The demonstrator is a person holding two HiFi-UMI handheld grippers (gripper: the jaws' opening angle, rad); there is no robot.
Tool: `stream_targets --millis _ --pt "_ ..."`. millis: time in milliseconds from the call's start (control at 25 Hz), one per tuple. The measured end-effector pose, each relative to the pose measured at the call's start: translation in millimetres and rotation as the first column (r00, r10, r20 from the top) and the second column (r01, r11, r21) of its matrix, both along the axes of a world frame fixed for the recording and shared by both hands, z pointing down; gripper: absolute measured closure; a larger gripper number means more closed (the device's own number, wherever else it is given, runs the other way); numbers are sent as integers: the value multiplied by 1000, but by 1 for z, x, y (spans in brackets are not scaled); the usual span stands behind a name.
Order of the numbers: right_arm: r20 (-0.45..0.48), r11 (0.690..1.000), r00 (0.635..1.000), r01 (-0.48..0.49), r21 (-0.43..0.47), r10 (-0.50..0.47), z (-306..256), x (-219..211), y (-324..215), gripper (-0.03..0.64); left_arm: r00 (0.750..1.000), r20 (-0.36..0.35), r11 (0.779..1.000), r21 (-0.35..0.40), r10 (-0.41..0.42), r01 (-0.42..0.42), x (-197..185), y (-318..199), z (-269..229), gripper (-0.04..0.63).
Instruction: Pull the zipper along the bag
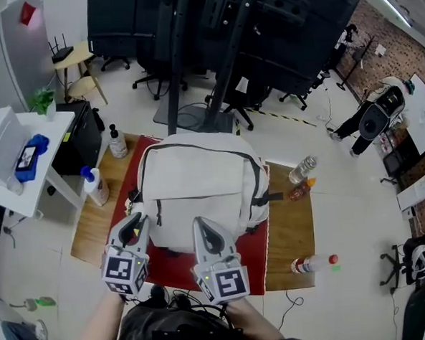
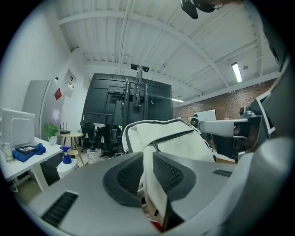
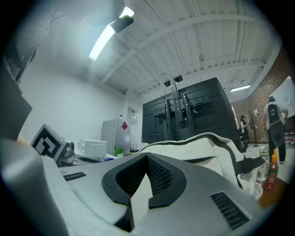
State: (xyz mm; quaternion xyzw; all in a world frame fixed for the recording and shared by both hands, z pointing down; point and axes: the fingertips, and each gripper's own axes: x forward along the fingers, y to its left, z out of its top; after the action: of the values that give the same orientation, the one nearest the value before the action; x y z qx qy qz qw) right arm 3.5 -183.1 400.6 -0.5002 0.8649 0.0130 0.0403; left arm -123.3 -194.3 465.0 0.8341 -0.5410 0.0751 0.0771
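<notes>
A white backpack [image 1: 199, 181] lies flat on a red mat [image 1: 172, 267], its dark zipper line [image 1: 197, 146] curving round the top. Both grippers are at the bag's near edge. My left gripper [image 1: 137, 225] is at the near left corner; in the left gripper view [image 2: 147, 156] its jaws stand a little apart with a loose fold of the white fabric [image 2: 154, 193] in the gap. My right gripper [image 1: 202, 227] is at the middle of the near edge; in the right gripper view [image 3: 146, 157] its tips meet, pinching white bag fabric [image 3: 140, 193]. I cannot make out a zipper pull.
The mat covers a low wooden table [image 1: 291, 225]. Two bottles [image 1: 302, 170] stand at its right side and one bottle [image 1: 313, 264] lies near the front right. A spray bottle [image 1: 95, 184] and a pump bottle [image 1: 117, 143] stand at the left. A white side table [image 1: 50, 150] is further left.
</notes>
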Motion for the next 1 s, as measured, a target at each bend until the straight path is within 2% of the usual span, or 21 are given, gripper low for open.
stream_targets --millis 280,360,520,680,840,1000 --pt "-6 1000 1000 10 -16 -10 4 -26 -5 601 997 45 997 14 69 -69 -4 -6 4 455" --pt "-10 1000 1000 12 -17 -12 5 -31 -5 601 995 44 996 2 89 -89 -4 -9 9 434" --pt "-8 1000 1000 0 -27 0 7 -35 -6 601 991 41 992 -23 125 -125 -1 -13 15 434" --pt "-12 1000 1000 -13 -28 13 8 -35 -8 601 992 18 992 4 124 -124 -1 -25 5 434" --pt "-11 999 999 -32 -32 32 9 -30 -9 601 983 3 982 -61 182 -181 6 -29 11 434" --pt "-10 999 999 -34 -39 34 11 -28 -13 601 981 -26 980 -50 192 -193 8 -32 13 434"
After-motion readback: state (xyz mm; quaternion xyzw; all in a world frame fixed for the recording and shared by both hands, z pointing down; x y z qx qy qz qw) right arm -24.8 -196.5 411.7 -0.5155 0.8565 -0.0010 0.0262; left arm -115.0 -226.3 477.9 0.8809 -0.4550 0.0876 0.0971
